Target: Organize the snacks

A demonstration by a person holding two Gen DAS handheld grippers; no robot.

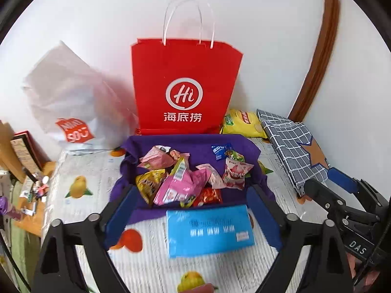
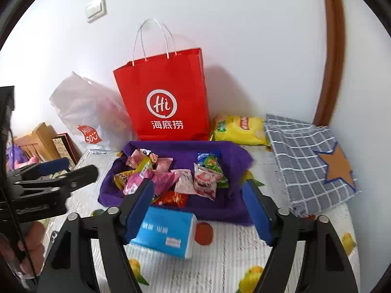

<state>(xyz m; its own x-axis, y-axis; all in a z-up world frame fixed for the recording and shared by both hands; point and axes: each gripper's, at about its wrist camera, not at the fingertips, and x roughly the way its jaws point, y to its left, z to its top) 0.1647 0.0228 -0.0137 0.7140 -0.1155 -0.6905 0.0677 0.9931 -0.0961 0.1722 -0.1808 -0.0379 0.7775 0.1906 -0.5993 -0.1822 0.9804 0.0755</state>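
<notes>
A pile of small snack packets (image 1: 185, 175) (image 2: 171, 178) lies on a purple cloth (image 1: 195, 144) (image 2: 185, 150) in the middle of the table. A red paper bag (image 1: 185, 85) (image 2: 166, 97) stands upright behind it against the wall. A yellow chip bag (image 1: 242, 123) (image 2: 239, 129) lies to the right of the red bag. A blue tissue pack (image 1: 210, 229) (image 2: 166, 232) lies in front of the cloth. My left gripper (image 1: 193, 210) is open and empty above the tissue pack. My right gripper (image 2: 198, 207) is open and empty over the cloth's front edge.
A white plastic bag (image 1: 68, 92) (image 2: 90, 112) sits left of the red bag. A grey checked cloth bag with an orange star (image 1: 293, 151) (image 2: 310, 161) lies at the right. Boxes and clutter (image 1: 27, 161) sit off the table's left edge. The fruit-print tablecloth (image 1: 80, 171) covers the table.
</notes>
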